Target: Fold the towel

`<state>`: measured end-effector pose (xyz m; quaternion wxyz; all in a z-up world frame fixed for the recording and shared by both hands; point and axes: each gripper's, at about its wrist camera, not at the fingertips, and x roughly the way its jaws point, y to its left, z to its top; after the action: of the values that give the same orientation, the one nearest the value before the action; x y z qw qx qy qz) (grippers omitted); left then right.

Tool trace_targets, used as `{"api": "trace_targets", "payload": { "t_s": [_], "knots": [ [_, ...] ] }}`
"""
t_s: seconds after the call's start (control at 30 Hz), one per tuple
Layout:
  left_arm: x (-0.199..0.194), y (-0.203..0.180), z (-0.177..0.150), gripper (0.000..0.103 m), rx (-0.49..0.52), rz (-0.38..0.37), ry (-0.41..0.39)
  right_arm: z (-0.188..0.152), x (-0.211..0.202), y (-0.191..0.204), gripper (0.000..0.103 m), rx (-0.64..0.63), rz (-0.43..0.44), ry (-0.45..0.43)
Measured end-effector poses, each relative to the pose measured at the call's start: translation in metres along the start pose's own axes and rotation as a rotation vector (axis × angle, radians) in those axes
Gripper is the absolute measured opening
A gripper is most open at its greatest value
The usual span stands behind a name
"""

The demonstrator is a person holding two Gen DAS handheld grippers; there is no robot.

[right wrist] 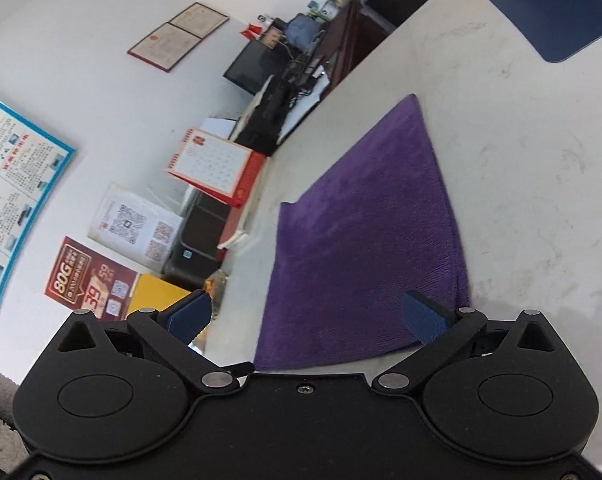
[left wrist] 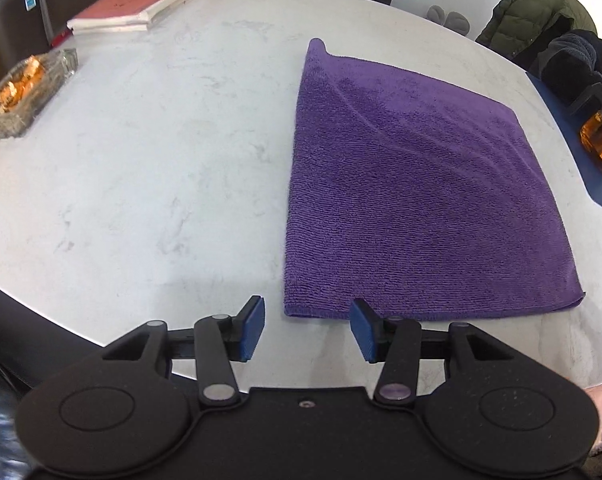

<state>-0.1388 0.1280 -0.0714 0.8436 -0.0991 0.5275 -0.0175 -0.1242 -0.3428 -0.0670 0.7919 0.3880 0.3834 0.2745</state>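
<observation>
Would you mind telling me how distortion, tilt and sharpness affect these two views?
Left wrist view: fisheye bows the table edge, while the purple towel looks sharp. Right wrist view: strongly tilted, the wall posters curve, and the towel's left edge looks slightly blurred.

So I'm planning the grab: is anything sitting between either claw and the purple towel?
Nothing visible. The left claw and right claw are both open at the purple towel's near edge, with only bare table between.
</observation>
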Motion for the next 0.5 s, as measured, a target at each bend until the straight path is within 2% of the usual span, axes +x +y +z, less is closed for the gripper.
{"api": "trace_targets", "payload": {
  "t_s": [0.17,0.33,0.5],
  "knots": [
    [0.009,0.002,0.005,0.044,0.040,-0.030,0.033,-0.006,0.015,0.013,0.103,-0.024,-0.093,-0.014],
    [0.016,0.009,0.015,0.044,0.022,-0.051,0.059,-0.012,0.029,0.025,0.103,-0.044,-0.180,-0.026],
    [0.018,0.003,0.016,0.048,0.035,-0.028,0.078,-0.010,0.043,0.026,0.103,-0.013,-0.256,0.024]
  ]
}}
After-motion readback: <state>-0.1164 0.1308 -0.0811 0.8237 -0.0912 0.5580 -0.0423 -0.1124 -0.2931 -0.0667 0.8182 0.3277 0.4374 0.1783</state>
